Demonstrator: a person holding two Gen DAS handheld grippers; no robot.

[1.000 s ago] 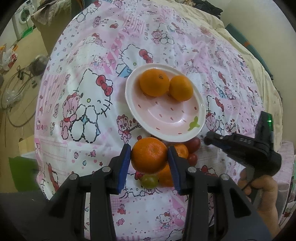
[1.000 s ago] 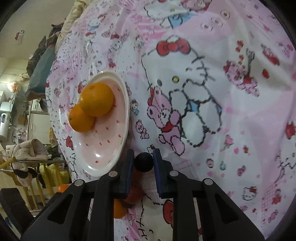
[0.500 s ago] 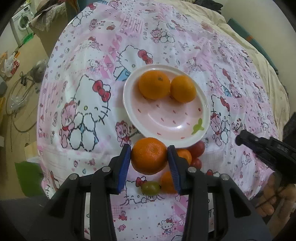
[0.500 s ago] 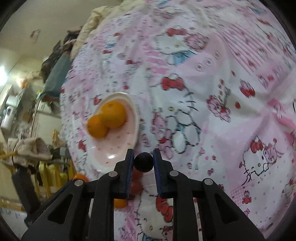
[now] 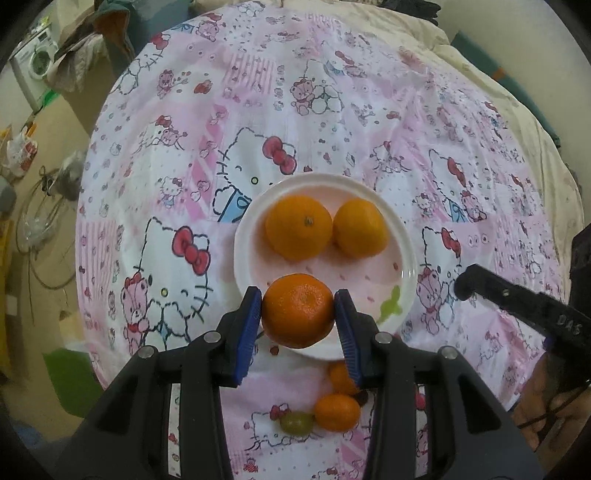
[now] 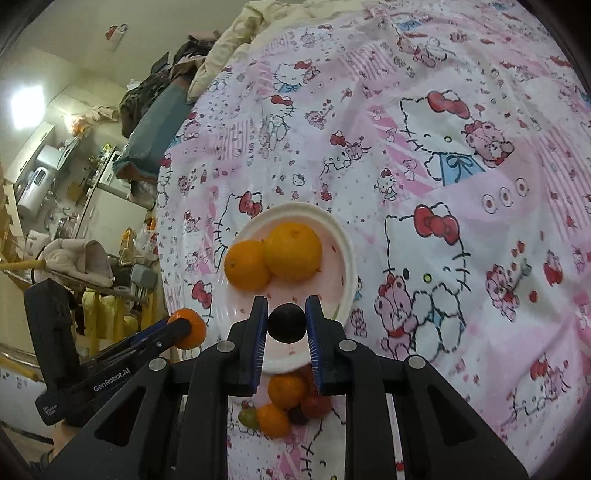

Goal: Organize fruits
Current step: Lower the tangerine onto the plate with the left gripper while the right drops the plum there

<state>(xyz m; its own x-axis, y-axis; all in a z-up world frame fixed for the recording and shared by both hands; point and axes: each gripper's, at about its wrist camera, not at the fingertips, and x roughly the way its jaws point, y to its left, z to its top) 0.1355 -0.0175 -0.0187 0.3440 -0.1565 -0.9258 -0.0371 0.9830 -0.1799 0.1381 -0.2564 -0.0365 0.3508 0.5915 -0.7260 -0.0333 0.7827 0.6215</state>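
- Fruit crowds our frame: a pink-and-white plate sits on a cartoon-cat bedsheet with two oranges touching each other at its far side.
- Our left gripper is clenched on a third orange, one blue pad at each flank, held over the plate's near rim.
- Our right gripper is clamped on a small, dark, round fruit, which we see against the plate's near edge; from the left wrist only its black finger shows at the right, with a hand below it.
- Loose fruit lies heaped on the sheet just short of the plate: small orange pieces, a red one, a dark one and a green grape, partly hidden behind both grippers' fingers.
- Beyond the bed we see a washing machine, piled clothes, a cream quilt and a cluttered kitchen corner.
- Lettering on the left gripper's body, seen from the right wrist, reads "GenRobot.AI"; smaller print below it is too small for us to read. The right gripper's finger carries raised characters resembling "DAS".
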